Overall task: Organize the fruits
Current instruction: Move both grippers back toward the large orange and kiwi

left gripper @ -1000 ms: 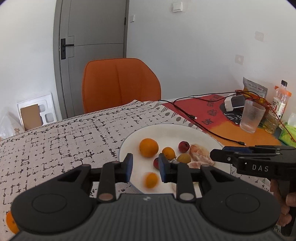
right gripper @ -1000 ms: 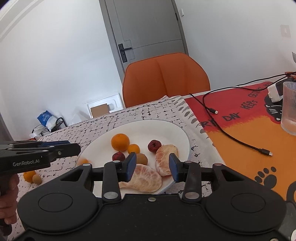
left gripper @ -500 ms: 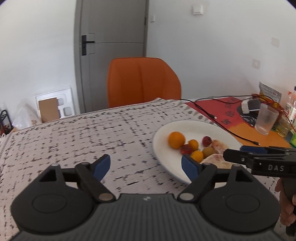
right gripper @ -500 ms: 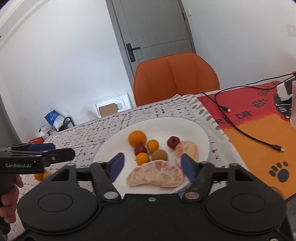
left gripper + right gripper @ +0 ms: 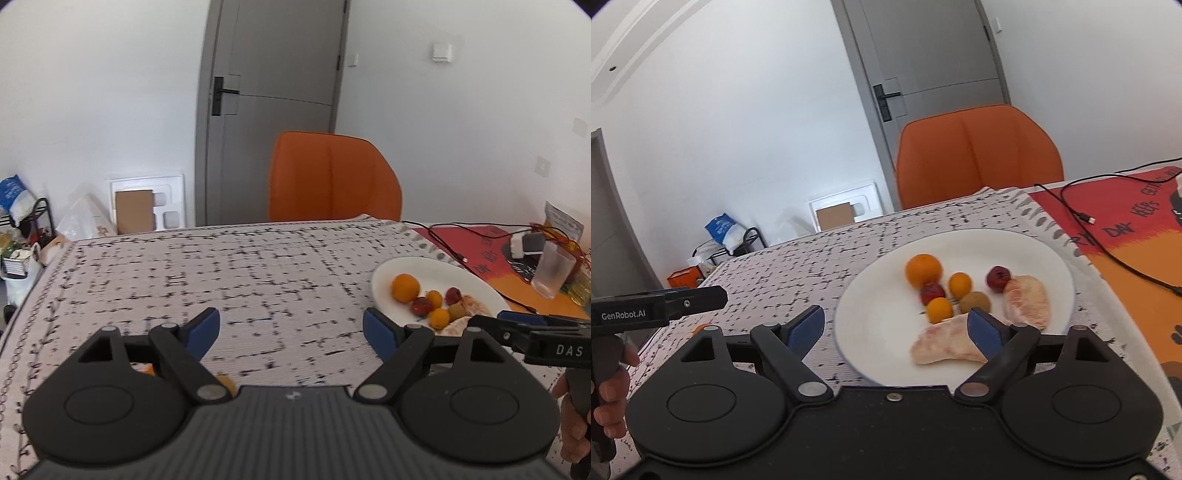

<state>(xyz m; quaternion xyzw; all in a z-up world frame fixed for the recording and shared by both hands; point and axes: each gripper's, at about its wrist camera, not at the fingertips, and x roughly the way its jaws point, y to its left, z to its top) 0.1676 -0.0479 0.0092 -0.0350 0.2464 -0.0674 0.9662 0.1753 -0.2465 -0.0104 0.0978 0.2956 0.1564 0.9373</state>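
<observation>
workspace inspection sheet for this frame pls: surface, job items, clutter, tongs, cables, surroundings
Surface: table under patterned cloth; red-orange mat at right.
Job's things: white plate holds an orange, two small orange fruits, two red fruits, a brown fruit and two peeled citrus pieces. Orange fruit lies off the plate, half hidden.
Clutter: glass, packets behind it.
Tongs: left tongs open, empty; right tongs opening, nothing gripped.
Cables: black cable across the mat.
Surroundings: orange chair, grey door, floor clutter.
</observation>
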